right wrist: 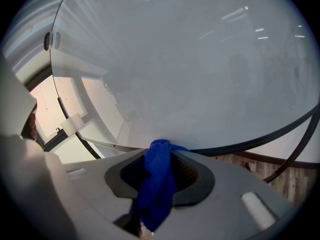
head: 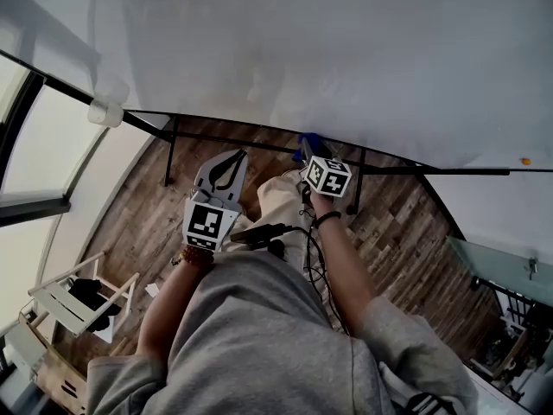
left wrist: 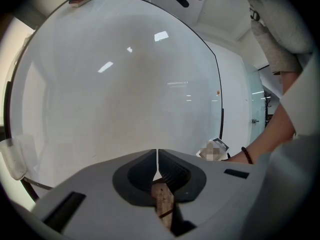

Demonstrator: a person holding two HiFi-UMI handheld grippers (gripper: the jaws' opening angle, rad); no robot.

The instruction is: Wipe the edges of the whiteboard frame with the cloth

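Cloth (right wrist: pixel 157 184), blue and bunched, is shown pinched between the jaws of the right gripper (right wrist: pixel 160 146), with a fold pushed out past the jaw tips against the lower edge of the whiteboard frame (right wrist: pixel 260 134). In the head view the same cloth (head: pixel 308 143) is seen as a small blue patch touching that lower edge, just ahead of the right gripper (head: pixel 308 152) and its marker cube (head: pixel 327 175). The rest of the cloth is seen hanging down behind the jaws in the right gripper view.

The left gripper (head: pixel 241 153) is held just below the same edge, to the left of the cloth and apart from the frame. Its jaws are pressed together in the left gripper view (left wrist: pixel 157 151), with nothing caught between them; only the whiteboard (left wrist: pixel 125 84) is framed beyond.

A wooden floor (head: pixel 173 206) is visible under the frame's lower edge, and a white block (head: pixel 105 111) is seen at the frame's left corner.
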